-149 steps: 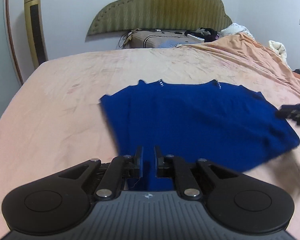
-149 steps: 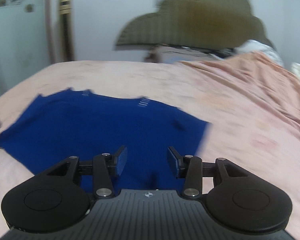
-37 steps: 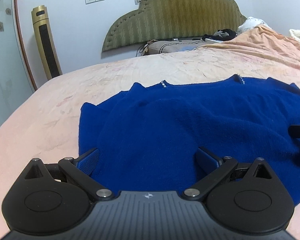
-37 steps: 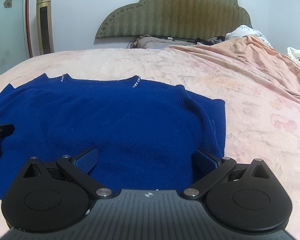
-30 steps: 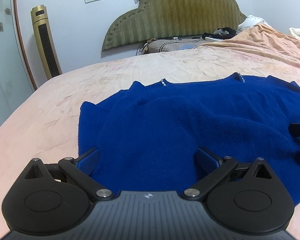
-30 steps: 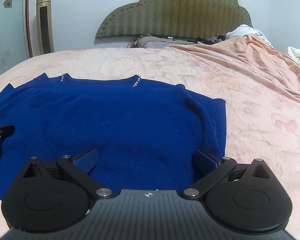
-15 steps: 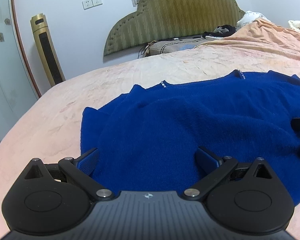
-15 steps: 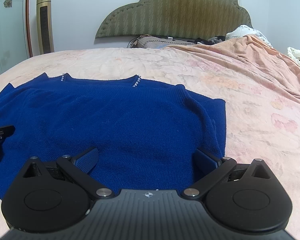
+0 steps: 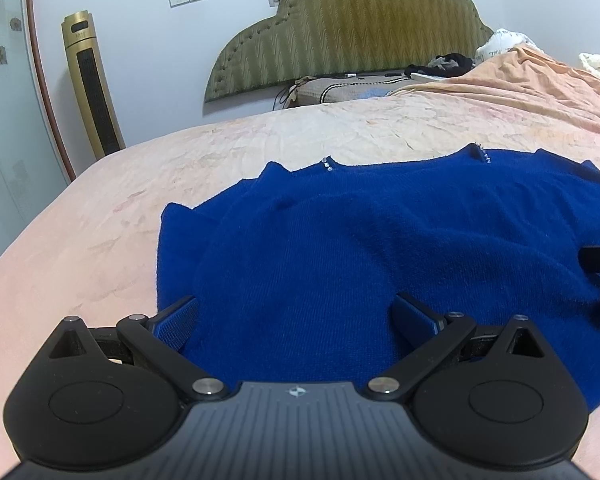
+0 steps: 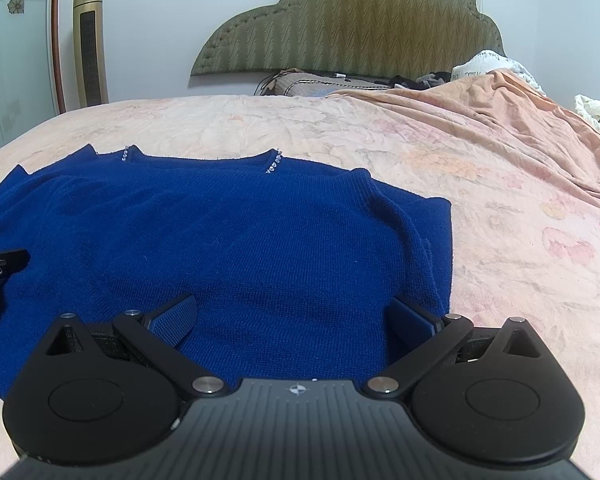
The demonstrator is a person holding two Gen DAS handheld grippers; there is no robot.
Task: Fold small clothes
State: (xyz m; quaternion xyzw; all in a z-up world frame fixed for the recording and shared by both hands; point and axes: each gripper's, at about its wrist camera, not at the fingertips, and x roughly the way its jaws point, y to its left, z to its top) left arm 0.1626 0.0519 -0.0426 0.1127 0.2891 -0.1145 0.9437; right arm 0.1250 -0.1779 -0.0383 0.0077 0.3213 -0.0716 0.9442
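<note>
A blue knit sweater (image 9: 380, 248) lies spread on the bed, neckline away from me, small white beads at the collar; it also shows in the right wrist view (image 10: 240, 240). Its sleeves look folded in at both sides. My left gripper (image 9: 294, 312) is wide open and empty, low over the sweater's near left part. My right gripper (image 10: 292, 312) is wide open and empty, over the near right part. Each gripper's tip shows at the edge of the other's view.
The bed has a peach floral sheet (image 10: 500, 200). A rumpled peach blanket (image 9: 540, 80) lies at the far right. A green padded headboard (image 9: 360, 32) and pillows stand at the back. A gold tower fan (image 9: 92, 88) stands by the left wall.
Five seconds ago the left gripper was nearly shut and the right half open; both are wide open now. In the last second the left gripper has tilted slightly; the sweater has not moved.
</note>
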